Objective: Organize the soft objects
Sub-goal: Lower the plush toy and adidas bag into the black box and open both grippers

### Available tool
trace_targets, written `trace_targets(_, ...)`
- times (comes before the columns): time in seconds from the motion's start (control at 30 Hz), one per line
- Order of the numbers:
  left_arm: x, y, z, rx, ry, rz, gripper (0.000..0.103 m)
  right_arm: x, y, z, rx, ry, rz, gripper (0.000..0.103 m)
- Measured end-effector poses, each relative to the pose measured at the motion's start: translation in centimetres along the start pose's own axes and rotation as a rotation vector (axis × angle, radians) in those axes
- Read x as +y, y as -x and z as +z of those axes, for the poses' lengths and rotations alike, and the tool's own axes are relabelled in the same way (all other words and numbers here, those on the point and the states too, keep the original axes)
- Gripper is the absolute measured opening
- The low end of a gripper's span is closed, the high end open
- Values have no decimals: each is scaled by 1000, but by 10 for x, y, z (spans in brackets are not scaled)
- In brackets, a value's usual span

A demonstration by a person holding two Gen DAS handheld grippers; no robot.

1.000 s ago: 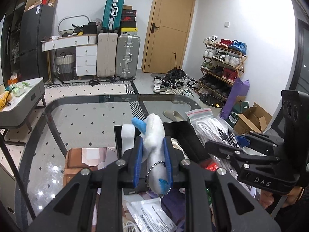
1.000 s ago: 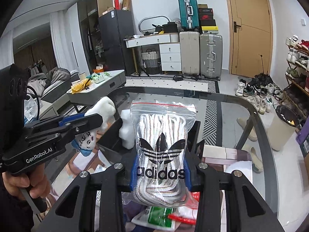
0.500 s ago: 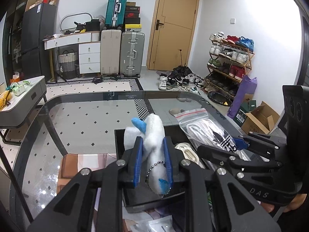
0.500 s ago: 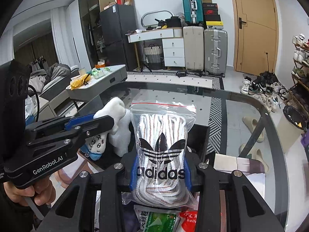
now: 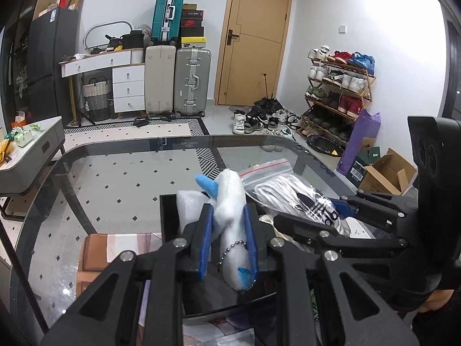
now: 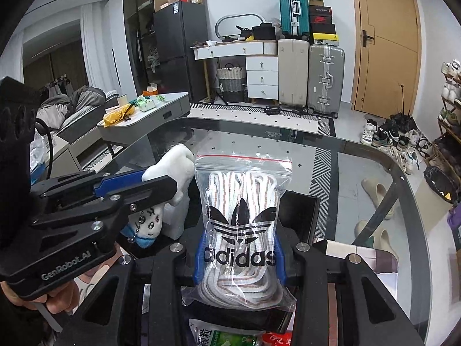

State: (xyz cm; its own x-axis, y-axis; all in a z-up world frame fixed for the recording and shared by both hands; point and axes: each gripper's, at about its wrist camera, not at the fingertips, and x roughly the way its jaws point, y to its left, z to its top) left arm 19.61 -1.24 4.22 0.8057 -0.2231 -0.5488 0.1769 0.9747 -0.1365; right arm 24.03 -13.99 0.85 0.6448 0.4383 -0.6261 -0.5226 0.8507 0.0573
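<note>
My left gripper (image 5: 227, 216) is shut on a white plush toy (image 5: 232, 201) with blue ears and a bead chain, held above the black tray (image 5: 167, 216). It also shows in the right wrist view (image 6: 170, 167). My right gripper (image 6: 239, 248) is shut on a zip bag of white shoelaces (image 6: 242, 216) with an Adidas logo, held over the same tray (image 6: 299, 213). In the left wrist view the bag (image 5: 291, 193) hangs just right of the plush. A white foam block (image 5: 187, 204) stands in the tray's far left corner.
The glass table (image 5: 121, 178) carries the tray. A pink-brown box (image 5: 115, 248) lies left of the tray. Packets, one green (image 6: 227, 337), lie near the front edge. Suitcases, drawers and a shoe rack stand far behind.
Both grippers have moved forward and closer together over the black tray, still holding the plush and the lace bag. The tray now lies more directly below them.
</note>
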Motion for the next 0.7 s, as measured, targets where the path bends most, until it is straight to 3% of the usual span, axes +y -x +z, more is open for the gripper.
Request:
trace_targets(0.27,0,-3,-1,19,-8,-1,20,4,-10,1,49,62,-16,37)
trace_targets(0.5,3,-4,-1,31,-4,-2,20,9,-29,0,148,122,-3,37)
trace_targets(0.7,3,-12,-4,69,-13,-1,20,3,-42,2,202,110,28,37)
